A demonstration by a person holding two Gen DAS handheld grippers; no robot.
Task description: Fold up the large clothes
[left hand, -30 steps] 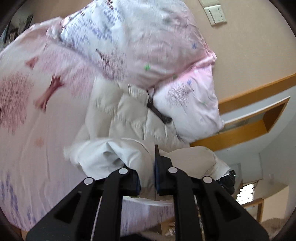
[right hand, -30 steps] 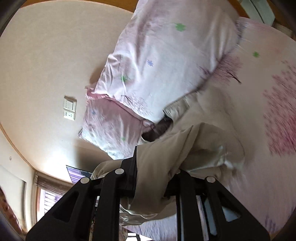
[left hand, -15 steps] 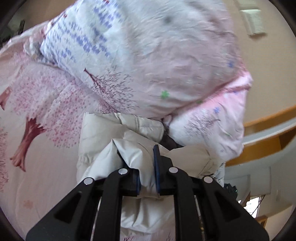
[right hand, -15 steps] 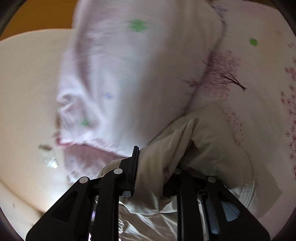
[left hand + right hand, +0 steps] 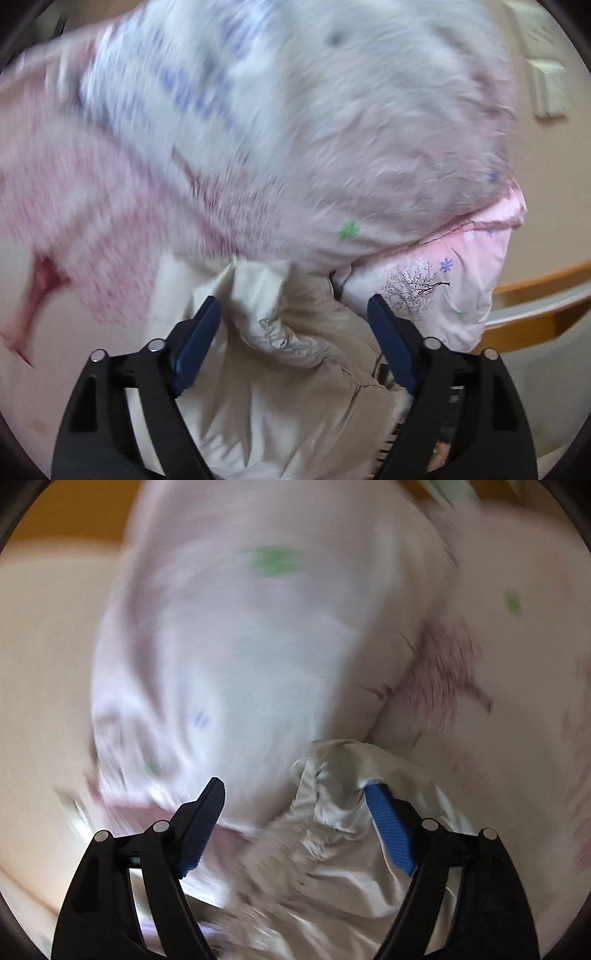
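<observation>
A cream padded jacket [image 5: 295, 354] lies bunched on the bed against the pillows. My left gripper [image 5: 295, 306] hangs just over it, its jaws opening wide; a loose fold of the jacket rises between the blue pads, which do not press on it. In the right wrist view the same jacket [image 5: 332, 849] lies crumpled under my right gripper [image 5: 295, 788]. Its jaws are opening too. The fabric brushes the right pad [image 5: 388, 830] and stands apart from the left one.
A big floral pillow [image 5: 295, 129] sits on a pink pillow [image 5: 461, 280] right behind the jacket, also filling the right wrist view as the pillow [image 5: 240, 646]. The pink tree-print sheet [image 5: 55, 221] spreads left. A beige wall with a switch plate [image 5: 546, 88] and wooden trim [image 5: 535, 284] stands behind.
Both grippers carried the jacket toward the pillows and lowered it. Both then went from shut on the fabric to wide open, letting it go.
</observation>
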